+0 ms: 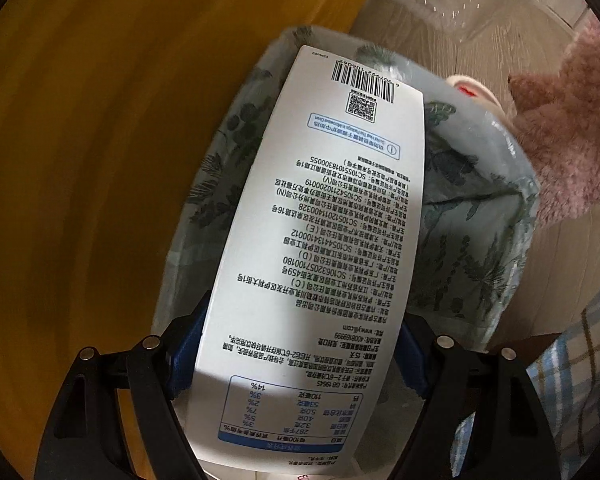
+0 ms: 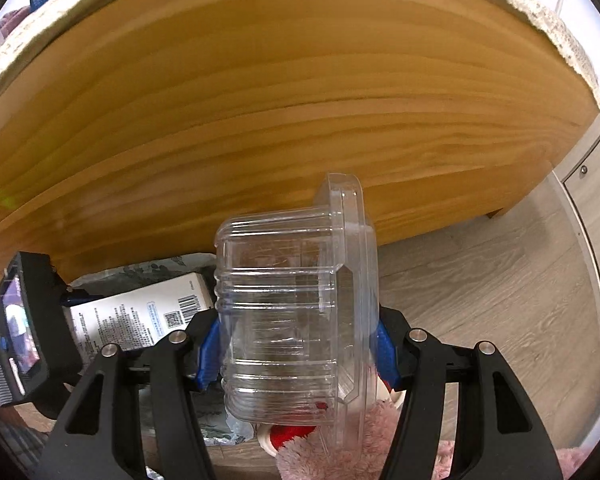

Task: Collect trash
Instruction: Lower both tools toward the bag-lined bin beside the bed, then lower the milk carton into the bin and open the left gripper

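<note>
Your left hand-held gripper [image 1: 296,364] points steeply down, blue pads clamped on the sides of a white carton [image 1: 316,248]. Carton fills centre frame, barcode end away from you, hanging over the open mouth of a leaf-print bag [image 1: 472,240]. Yellow wood panel [image 1: 100,140] at left; pink plush [image 1: 568,136] at right edge.

Your right hand-held gripper [image 2: 298,354] tilts down and forward, pads clamped on a clear plastic box [image 2: 296,304] turned on its side, lid rim toward frame right. Box sits centre frame, above floor [image 2: 480,280], before the wood panel. At lower left you see the left unit with the carton over the bag.
</note>
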### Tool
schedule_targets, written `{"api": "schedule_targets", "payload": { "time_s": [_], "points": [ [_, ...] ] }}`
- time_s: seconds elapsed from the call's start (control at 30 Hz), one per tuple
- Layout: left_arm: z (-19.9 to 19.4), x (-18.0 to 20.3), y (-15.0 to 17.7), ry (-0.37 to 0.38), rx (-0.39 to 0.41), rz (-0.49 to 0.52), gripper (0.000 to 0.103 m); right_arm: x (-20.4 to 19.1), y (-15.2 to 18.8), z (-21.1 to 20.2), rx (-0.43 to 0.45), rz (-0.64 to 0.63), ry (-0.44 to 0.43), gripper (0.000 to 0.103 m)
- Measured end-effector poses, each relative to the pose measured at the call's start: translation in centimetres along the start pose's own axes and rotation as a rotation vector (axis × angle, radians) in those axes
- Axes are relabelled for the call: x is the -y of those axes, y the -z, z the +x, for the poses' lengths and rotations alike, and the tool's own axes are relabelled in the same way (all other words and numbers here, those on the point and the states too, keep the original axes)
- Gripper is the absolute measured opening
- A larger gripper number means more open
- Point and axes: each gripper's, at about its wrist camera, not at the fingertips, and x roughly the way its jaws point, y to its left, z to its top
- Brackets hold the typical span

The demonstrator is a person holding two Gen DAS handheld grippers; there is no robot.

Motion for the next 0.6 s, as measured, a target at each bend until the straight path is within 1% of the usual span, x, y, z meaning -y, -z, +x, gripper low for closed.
{"api": "schedule_targets", "payload": {
  "time_s": [0.17,0.33,0.47,0.6],
  "points": [
    [2.0,0.3,-0.9,0.007,-0.021,-0.001,0.077,0.0,-0.6,0.4,-0.024,0.004,0.001,0.059],
    [4.1,1.1,-1.3,0.009,-0.059,0.029,0.077,-0.1,-1.1,0.4,-0.049,0.0,-0.009,0.059],
    [5.8,1.3,-1.6,0.014,-0.078,0.02,0.077,0.2,-1.4,0.9,-0.068,0.0,-0.013,0.059],
    [7.2,2.1,-2.2,0.011,-0.087,0.044,0.077,0.3,-1.9,0.6,-0.08,0.007,-0.021,0.059]
  ]
}}
